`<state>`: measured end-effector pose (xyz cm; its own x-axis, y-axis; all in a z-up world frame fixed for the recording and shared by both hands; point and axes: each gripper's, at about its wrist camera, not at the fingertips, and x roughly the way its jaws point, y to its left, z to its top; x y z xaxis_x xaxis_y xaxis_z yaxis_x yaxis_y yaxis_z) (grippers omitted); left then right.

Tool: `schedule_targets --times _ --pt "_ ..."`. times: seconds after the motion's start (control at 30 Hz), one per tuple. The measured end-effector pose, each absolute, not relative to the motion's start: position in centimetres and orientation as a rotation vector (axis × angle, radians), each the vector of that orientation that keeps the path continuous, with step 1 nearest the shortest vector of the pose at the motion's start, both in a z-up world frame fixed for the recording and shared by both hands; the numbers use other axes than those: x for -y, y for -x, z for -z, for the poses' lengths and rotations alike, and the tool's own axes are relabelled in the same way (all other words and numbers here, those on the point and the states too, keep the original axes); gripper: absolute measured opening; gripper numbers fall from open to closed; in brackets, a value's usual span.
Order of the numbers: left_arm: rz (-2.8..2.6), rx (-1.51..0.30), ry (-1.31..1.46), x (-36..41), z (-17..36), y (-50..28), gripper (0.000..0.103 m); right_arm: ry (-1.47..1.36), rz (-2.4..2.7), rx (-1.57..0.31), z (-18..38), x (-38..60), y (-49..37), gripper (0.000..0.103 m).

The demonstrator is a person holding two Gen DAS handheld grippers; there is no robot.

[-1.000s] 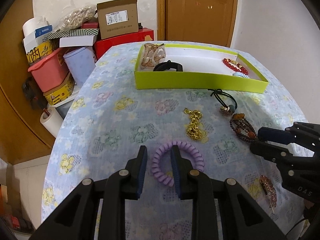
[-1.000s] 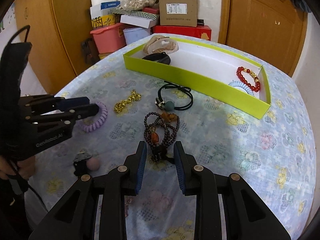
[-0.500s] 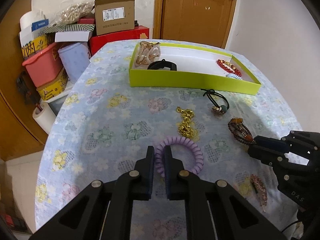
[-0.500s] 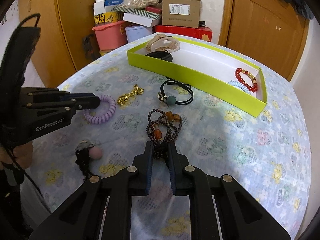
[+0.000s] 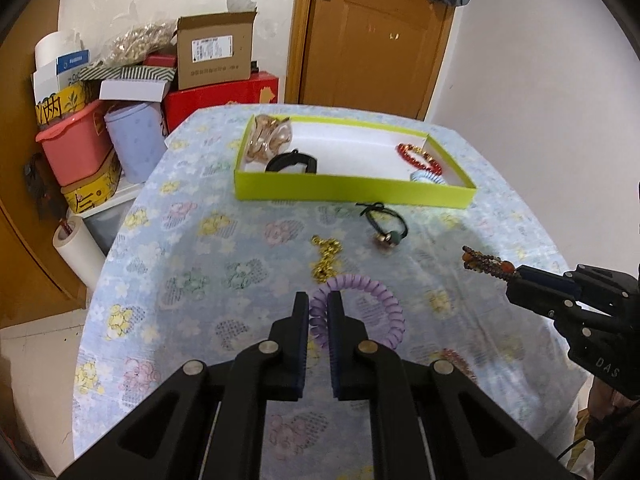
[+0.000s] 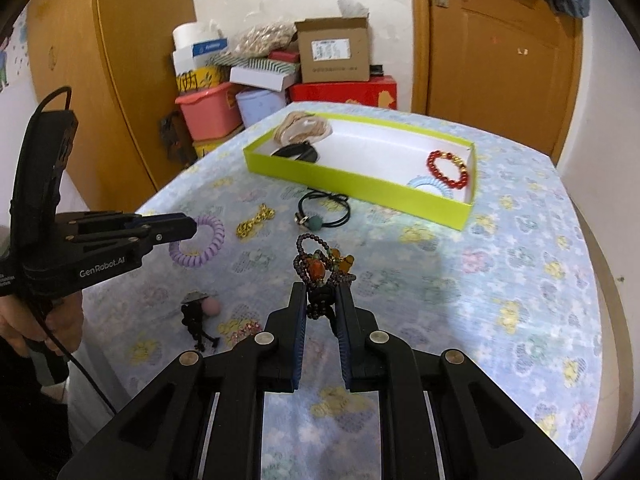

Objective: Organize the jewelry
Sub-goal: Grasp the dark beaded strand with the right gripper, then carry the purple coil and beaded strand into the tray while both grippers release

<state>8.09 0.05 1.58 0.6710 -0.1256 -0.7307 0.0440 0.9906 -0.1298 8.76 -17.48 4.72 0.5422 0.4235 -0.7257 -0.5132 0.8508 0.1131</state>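
Observation:
My left gripper is shut on the purple spiral hair tie and holds it above the table; both show in the right wrist view, the gripper and the tie. My right gripper is shut on the dark beaded bracelet, lifted off the cloth; it also shows in the left wrist view. The lime-green tray at the back holds a red bead bracelet, a light blue spiral tie, a black band and a tan hair claw.
On the flowered cloth lie a gold chain, a black elastic with charms, a black clip with a pink ball and a sparkly hair clip. Boxes and tubs are stacked behind the table on the left.
Both grippers closed on their items and lifted: the left took the purple hair tie, the right took the beaded bracelet off the table.

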Motion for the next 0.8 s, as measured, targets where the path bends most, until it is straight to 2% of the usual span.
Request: schedule_targets --times 0.43,0.8 --pt "0.111 -0.793 0.099 0.9 -3.8 -8.4 0.009 0.086 -0.520 -0.782 -6.8 19.5 -8.6 0.015" --pt "0.127 -0.754 0.053 1.5 -5.9 -12.6 0.009 0.079 -0.490 -0.752 -7.9 20.2 -12.7 0.015"
